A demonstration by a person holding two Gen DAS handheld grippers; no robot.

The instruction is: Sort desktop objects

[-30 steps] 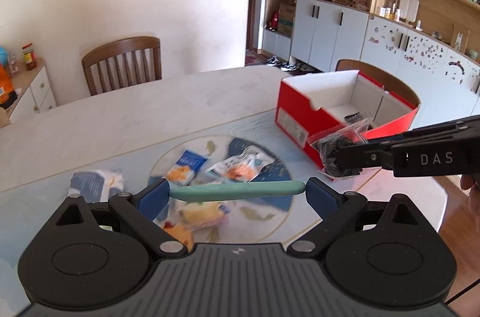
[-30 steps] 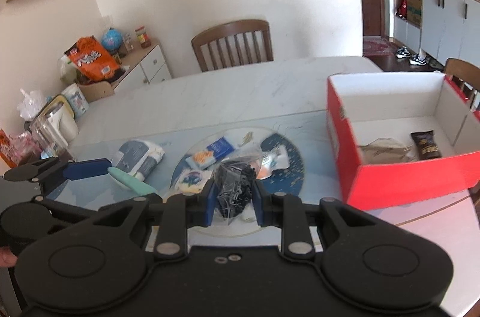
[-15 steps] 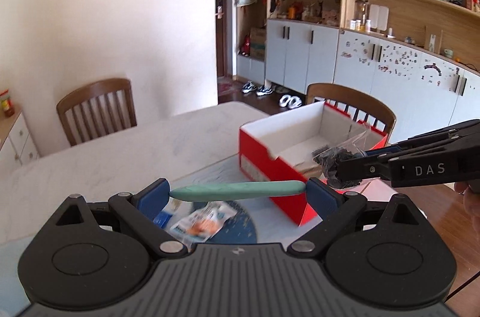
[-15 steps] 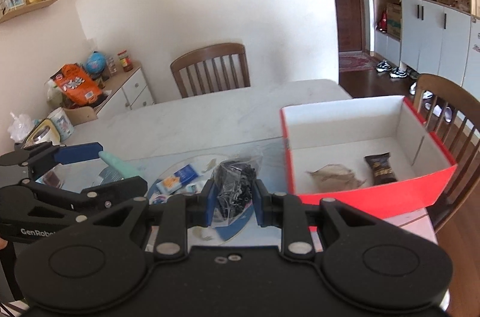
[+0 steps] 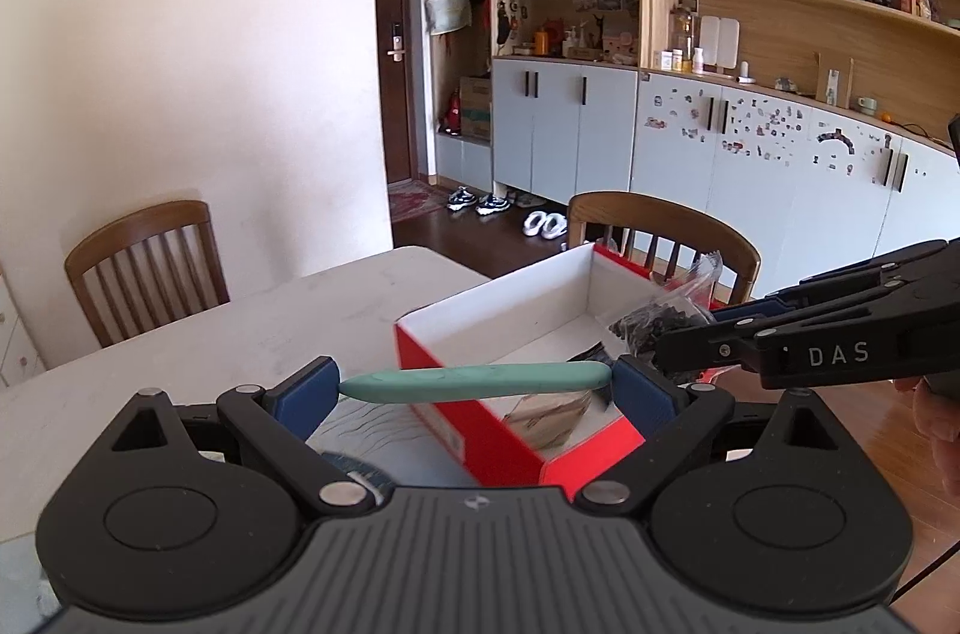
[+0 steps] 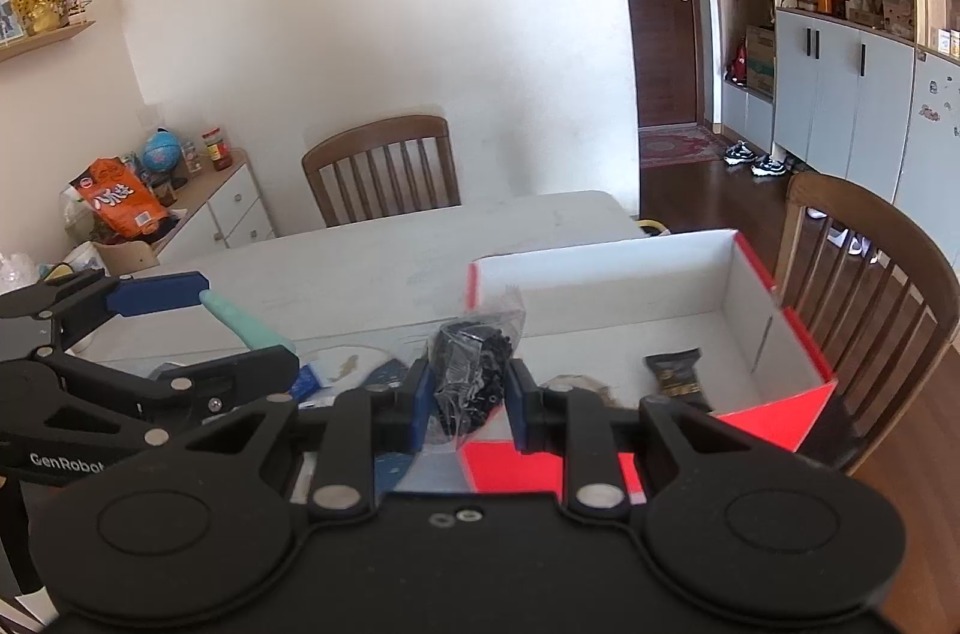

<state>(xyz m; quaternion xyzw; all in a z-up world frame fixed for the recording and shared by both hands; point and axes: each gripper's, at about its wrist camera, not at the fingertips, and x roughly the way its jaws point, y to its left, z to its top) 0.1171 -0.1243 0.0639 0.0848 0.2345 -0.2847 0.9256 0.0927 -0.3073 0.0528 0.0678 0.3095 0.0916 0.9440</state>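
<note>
Lettering "DAS" marks the right gripper (image 5: 654,352), clamped on a clear bag of black bits (image 6: 474,370); "GenRobot" marks the left gripper (image 5: 474,385), fingers (image 5: 303,388) clamping a teal bar (image 5: 474,382) endwise.

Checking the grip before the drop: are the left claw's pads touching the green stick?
Touching. The left wrist view shows the left claw with both blue pads pressed on the ends of the green stick.

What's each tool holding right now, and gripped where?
Left tool: teal stick, clamped endwise at its two tips. Right tool: clear bag of black bits, pinched across its lower body.
</note>
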